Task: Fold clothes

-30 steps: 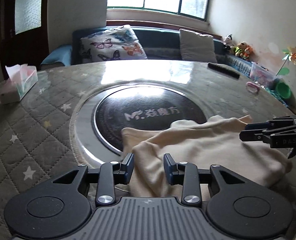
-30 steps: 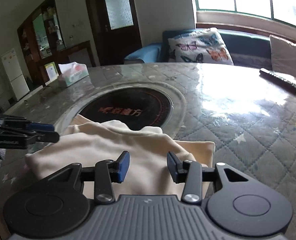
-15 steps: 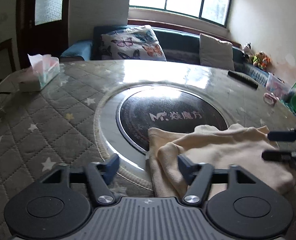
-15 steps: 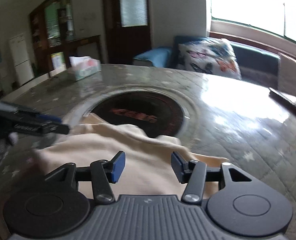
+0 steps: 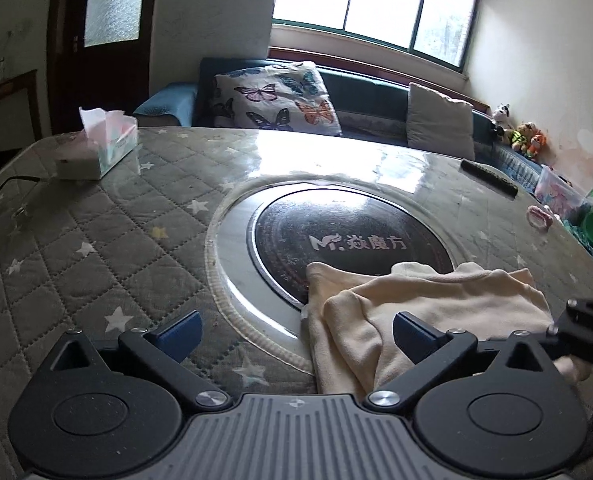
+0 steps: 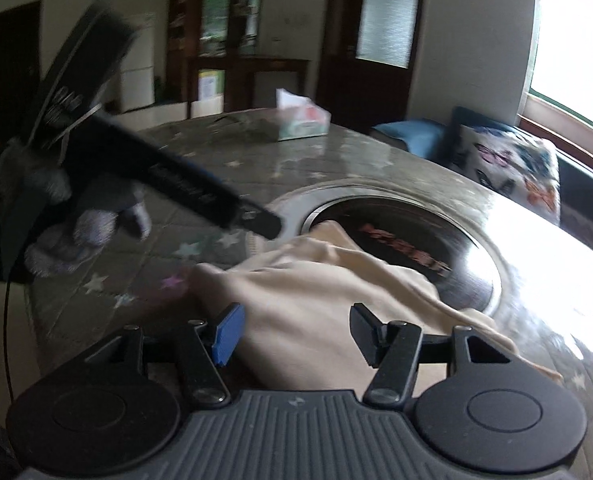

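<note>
Lying folded on the round table [image 5: 96,248], the cream garment [image 5: 424,312] sits ahead and to the right of the left claw [image 5: 296,332], whose jaws are opening wide with nothing pressed between them; only its right finger stands over the cloth's near left edge, while the left finger hangs above the bare quilted cover. That cover is grey, diamond-stitched and dotted with pale stars under a glossy clear sheet. Beyond the left claw a black glass disc [image 5: 348,236] in a metal ring is set into the table, and the garment's far edge overlaps it. A tissue box [image 5: 100,148] stands far off to the left. The cloth looks soft and matte, layered, with rounded folds.

Directly ahead of the right claw [image 6: 296,334] the same garment [image 6: 316,300] fills the gap between its jaws, which are opening at a middling spread, pads clear of the fabric. The left claw [image 6: 232,210] reaches in, blurred, at upper left, its tip just beside the cloth's far corner.
</note>
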`<state>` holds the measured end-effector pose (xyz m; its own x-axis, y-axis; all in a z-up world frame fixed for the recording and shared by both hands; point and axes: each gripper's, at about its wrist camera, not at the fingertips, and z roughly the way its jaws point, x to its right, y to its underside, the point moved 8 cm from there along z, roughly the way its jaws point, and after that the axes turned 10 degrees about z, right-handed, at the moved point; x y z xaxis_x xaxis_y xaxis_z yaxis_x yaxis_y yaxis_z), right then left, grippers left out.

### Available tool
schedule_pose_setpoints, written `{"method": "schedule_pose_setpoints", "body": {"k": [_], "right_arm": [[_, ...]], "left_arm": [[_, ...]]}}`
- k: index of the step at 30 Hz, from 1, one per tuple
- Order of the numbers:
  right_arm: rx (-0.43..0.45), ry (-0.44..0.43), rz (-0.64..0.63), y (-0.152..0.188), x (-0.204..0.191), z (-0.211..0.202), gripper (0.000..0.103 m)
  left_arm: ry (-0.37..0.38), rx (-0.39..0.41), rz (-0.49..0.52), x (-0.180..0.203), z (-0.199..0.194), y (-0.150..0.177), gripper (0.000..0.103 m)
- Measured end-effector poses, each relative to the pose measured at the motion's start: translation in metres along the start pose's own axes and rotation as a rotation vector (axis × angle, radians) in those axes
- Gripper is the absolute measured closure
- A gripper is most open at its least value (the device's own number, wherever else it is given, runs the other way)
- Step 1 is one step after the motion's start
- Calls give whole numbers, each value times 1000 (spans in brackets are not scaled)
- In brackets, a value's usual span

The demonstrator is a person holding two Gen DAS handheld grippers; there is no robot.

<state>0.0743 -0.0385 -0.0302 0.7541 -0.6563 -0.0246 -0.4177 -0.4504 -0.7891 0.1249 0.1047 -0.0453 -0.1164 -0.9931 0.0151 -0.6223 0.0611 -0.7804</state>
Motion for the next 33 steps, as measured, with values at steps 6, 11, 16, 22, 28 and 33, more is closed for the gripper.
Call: {"method": "schedule_pose_setpoints", "body": {"k": [6, 11, 16, 22, 28, 33], "right_arm": [[-1, 4, -126, -3, -32, 15, 44], [-28, 14, -215, 1, -52, 31, 50], [-40, 49, -249, 7, -57, 39, 67], [2, 38, -161, -2, -45, 25, 86], [60, 26, -88, -12, -32, 2, 87], [91, 16, -61, -13, -26, -14, 87]], "left_arm": [[-1, -12, -129, -18, -1, -1, 0], [54, -61, -244, -24, 7, 5, 0], [112, -86, -304, -20, 11, 10, 1], [184, -125, -404, -14, 19, 11, 3], [273, -160, -518, -5, 24, 11, 8], [356, -184, -656, -1, 28, 14, 14]]}}
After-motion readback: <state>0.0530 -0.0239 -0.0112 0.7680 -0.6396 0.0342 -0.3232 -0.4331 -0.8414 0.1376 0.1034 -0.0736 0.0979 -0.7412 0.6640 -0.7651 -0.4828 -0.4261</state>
